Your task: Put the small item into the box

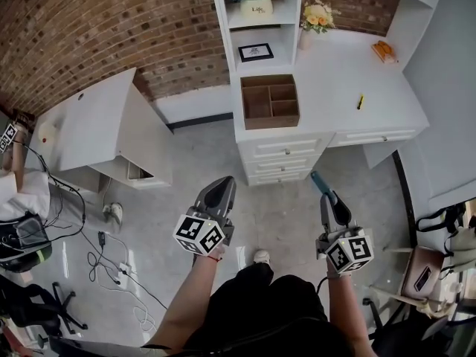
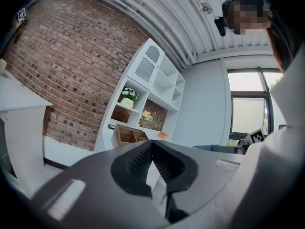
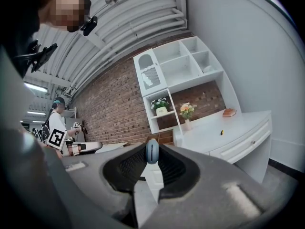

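- One small blue item [image 1: 318, 180] pinched at the right gripper's [image 1: 328, 199] fingers, held over the floor, its long axis pointing ahead toward the bench [image 1: 335, 73].
- Left gripper [image 1: 222, 184]: fingers pressed together, empty.
- One wooden box [image 1: 271, 122] on the bench, well apart.

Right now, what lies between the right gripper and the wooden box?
Head view: only grey floor, then the drawers under the wooden box. The right gripper has its jaws shut on the small blue item.

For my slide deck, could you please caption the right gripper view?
Right gripper holding a small blue item between its fingers, facing a white desk against a brick wall.
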A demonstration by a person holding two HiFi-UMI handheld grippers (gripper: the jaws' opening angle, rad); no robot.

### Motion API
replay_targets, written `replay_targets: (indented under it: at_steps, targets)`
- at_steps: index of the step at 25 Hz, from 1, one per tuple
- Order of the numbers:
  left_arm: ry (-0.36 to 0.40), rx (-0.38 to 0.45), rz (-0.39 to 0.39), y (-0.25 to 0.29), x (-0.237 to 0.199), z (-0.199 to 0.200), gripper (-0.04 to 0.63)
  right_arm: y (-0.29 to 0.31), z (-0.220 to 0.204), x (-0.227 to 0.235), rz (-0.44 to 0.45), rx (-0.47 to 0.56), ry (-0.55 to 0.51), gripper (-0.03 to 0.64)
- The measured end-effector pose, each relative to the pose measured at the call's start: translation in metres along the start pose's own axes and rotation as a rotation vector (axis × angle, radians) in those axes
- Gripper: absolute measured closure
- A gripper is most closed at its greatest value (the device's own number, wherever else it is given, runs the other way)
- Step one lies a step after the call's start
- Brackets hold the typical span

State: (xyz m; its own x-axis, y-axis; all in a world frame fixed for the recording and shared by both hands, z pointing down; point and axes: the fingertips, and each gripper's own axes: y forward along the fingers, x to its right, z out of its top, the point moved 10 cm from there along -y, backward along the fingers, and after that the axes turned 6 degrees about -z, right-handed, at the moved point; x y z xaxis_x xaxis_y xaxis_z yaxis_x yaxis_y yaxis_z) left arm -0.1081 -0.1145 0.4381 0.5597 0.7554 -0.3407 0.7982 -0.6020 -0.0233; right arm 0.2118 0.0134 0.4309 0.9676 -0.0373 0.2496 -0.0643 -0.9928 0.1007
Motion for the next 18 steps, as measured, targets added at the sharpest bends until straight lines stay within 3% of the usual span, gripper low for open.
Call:
replay_targets:
  at_steps: [18]
  targets:
    - [-0.014,-0.011,0.006,0.037,-0.038,-0.002,0.594,0.063,0.000,0.015,0.017,-0.037,-0.015,0.548]
